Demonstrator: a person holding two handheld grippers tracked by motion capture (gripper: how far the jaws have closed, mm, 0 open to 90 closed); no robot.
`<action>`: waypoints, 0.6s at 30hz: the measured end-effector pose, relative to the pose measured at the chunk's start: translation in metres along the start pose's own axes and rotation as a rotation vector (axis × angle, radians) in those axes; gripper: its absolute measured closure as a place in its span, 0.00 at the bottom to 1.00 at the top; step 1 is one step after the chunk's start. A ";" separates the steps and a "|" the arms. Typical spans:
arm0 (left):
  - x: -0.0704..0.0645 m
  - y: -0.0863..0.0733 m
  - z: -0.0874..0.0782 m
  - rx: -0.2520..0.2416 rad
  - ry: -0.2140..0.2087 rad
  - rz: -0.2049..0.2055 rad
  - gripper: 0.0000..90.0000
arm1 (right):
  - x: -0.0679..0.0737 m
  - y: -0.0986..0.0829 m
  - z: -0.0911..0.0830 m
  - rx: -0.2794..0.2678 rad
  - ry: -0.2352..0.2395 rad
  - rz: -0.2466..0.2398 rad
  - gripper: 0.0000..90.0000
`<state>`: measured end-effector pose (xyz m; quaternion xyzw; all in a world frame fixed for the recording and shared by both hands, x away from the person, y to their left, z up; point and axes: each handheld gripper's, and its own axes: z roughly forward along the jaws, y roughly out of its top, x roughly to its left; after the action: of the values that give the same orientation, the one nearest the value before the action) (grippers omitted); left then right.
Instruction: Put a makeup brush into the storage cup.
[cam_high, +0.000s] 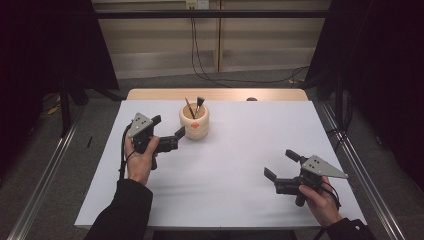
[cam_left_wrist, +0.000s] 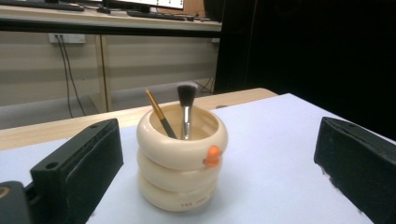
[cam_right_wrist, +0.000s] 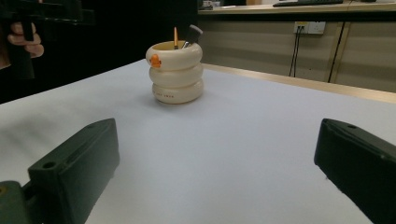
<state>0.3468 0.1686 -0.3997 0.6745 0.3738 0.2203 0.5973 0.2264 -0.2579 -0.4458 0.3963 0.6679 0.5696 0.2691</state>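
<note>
Two brushes (cam_left_wrist: 186, 109) upright in cream ringed holder (cam_high: 194, 122) on white bench (cam_high: 225, 165), left gripper (cam_high: 168, 131) just beside holder, jaws wide, right gripper (cam_high: 280, 164) well apart, jaws wide.

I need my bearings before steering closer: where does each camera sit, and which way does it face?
High view: above the person's side, looking forward and down on the table; forearms, left gripper, right gripper.
Left gripper view: on the left gripper, facing the cream holder close ahead.
Right gripper view: on the right gripper, facing the holder farther off.
All three show the holder with its brushes.
</note>
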 end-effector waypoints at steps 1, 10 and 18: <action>-0.001 -0.001 -0.002 -0.002 -0.003 -0.002 0.01 | 0.000 0.000 0.000 -0.005 -0.007 0.003 0.00; -0.009 -0.011 -0.019 -0.014 -0.038 0.010 0.01 | 0.000 0.000 0.001 -0.001 -0.006 0.014 0.00; -0.014 -0.019 -0.030 -0.001 -0.020 0.040 0.01 | 0.000 0.000 0.001 0.000 -0.006 0.011 0.00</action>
<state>0.3114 0.1770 -0.4100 0.6836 0.3542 0.2255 0.5969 0.2269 -0.2571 -0.4462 0.4018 0.6647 0.5700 0.2679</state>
